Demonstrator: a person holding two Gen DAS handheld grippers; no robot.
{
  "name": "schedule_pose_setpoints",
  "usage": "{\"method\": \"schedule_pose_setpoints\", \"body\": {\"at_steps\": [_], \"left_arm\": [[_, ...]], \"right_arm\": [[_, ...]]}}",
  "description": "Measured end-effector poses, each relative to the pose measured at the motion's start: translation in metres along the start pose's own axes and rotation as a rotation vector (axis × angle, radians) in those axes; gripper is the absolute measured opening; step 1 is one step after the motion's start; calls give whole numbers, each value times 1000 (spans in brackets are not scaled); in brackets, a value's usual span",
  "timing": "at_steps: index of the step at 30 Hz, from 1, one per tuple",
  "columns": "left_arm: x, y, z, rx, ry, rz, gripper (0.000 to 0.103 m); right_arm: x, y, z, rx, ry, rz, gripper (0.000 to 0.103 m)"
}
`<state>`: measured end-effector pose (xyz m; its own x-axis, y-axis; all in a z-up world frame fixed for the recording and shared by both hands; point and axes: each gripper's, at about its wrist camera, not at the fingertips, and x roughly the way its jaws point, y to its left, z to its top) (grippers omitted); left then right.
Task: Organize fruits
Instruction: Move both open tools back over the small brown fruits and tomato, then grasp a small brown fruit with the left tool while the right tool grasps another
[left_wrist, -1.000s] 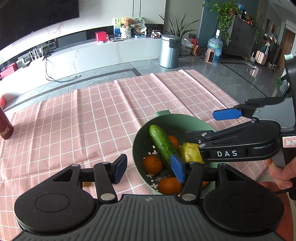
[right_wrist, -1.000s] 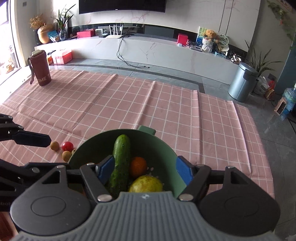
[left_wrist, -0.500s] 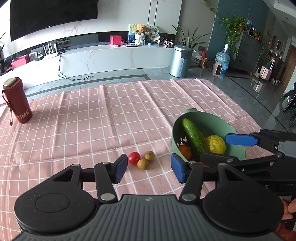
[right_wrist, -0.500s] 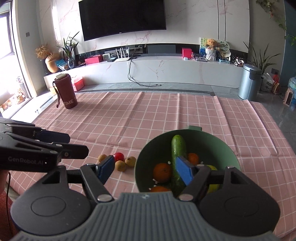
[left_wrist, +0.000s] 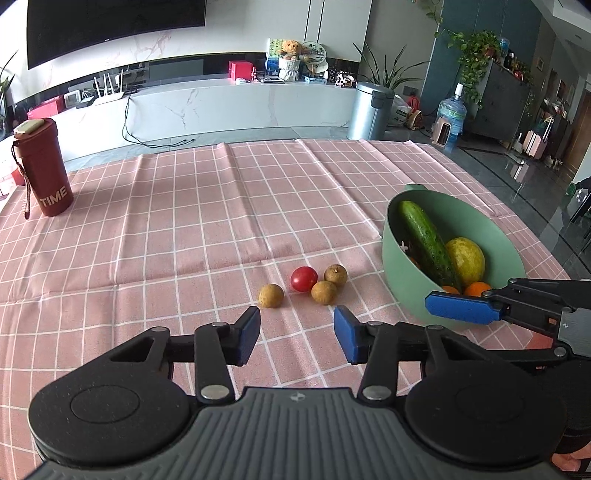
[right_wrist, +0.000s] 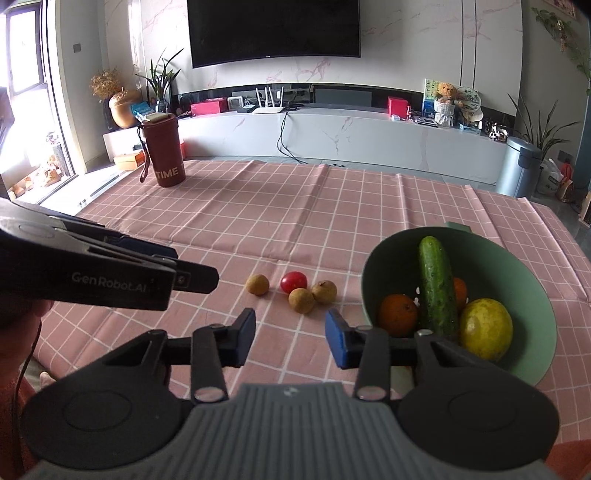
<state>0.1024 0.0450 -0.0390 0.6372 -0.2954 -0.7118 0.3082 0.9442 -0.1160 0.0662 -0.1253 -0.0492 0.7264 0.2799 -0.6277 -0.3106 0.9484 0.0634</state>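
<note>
Your left claw (left_wrist: 296, 334) is spread wide with nothing between its blue pads, and it hangs above the pink checked cloth (left_wrist: 184, 229) that covers the surface. Your right claw (right_wrist: 290, 336) is also wide apart and holds nothing.

Just beyond both claws four small fruits lie on the cloth in a loose group. The red tomato (left_wrist: 304, 278) is in the middle. Two brown longans (left_wrist: 335, 275) (left_wrist: 324, 292) lie close to its right, almost touching each other, and a third longan (left_wrist: 270, 295) lies a little apart on the left.

To the right of this group stands the green bowl (left_wrist: 399, 258). Inside it a cucumber (left_wrist: 424, 243) leans along the wall, pointing to the far side. A yellow-green round fruit (right_wrist: 485, 328) rests at the cucumber's right, and oranges (right_wrist: 399, 314) lie beside and partly under the cucumber.

Far on the left of the cloth a dark red bottle (left_wrist: 42, 171) stands upright.
</note>
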Motion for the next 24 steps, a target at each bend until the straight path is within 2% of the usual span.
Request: {"method": "schedule_pose_setpoints", "body": {"at_steps": [2, 6, 13, 18, 24], "left_arm": [[5, 4, -1, 1, 3, -1, 51], [19, 14, -1, -19, 9, -16, 47], [48, 29, 1, -72, 34, -13, 43], [63, 34, 2, -85, 50, -33, 41], [78, 40, 2, -105, 67, -41, 39]], "right_arm": [[10, 3, 0, -15, 12, -4, 28], [29, 7, 1, -15, 28, -21, 26], [62, 15, 5, -2, 41, -53, 26], [88, 23, 6, -36, 35, -123, 25], [110, 23, 6, -59, 50, -162, 25]]}}
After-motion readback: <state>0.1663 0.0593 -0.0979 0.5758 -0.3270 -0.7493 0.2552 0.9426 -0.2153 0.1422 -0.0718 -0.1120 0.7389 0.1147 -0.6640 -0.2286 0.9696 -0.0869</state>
